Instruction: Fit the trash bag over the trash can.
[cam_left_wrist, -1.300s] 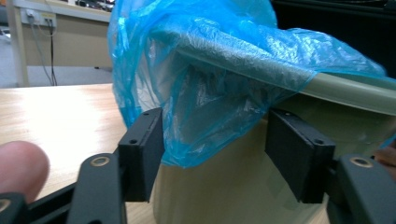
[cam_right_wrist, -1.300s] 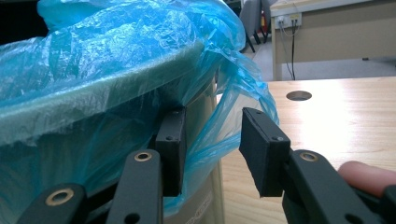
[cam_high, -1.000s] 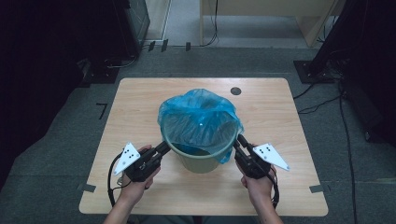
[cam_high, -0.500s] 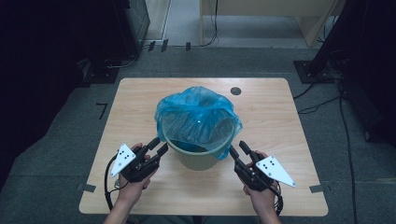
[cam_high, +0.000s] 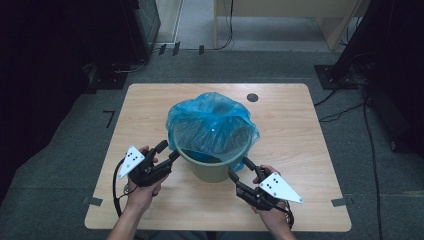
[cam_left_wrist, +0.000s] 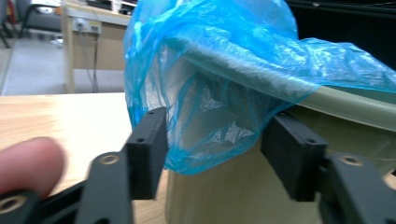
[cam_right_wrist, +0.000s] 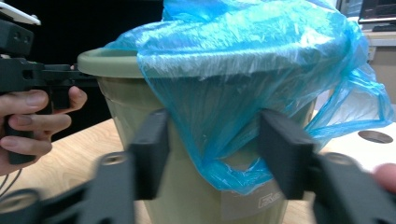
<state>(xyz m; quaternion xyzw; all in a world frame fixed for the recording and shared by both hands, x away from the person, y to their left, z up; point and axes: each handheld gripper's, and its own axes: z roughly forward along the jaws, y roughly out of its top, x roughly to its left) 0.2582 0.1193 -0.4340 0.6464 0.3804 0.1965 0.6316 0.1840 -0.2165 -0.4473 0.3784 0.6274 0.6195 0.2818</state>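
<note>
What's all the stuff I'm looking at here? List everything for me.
bin: one, olive green, middle of the table toward the near edge.
bag: one, blue see-through plastic, lining the bin and draped over its rim.
table: one, light wood, with a round dark hole near the far edge.
tape marks: grey, at the table's near corners.
cables: black, on the grey floor right of the table.
left tool: one, black, jaws open beside the bin's left side, a bag flap between them.
right tool: one, black, jaws open at the bin's right side.
</note>
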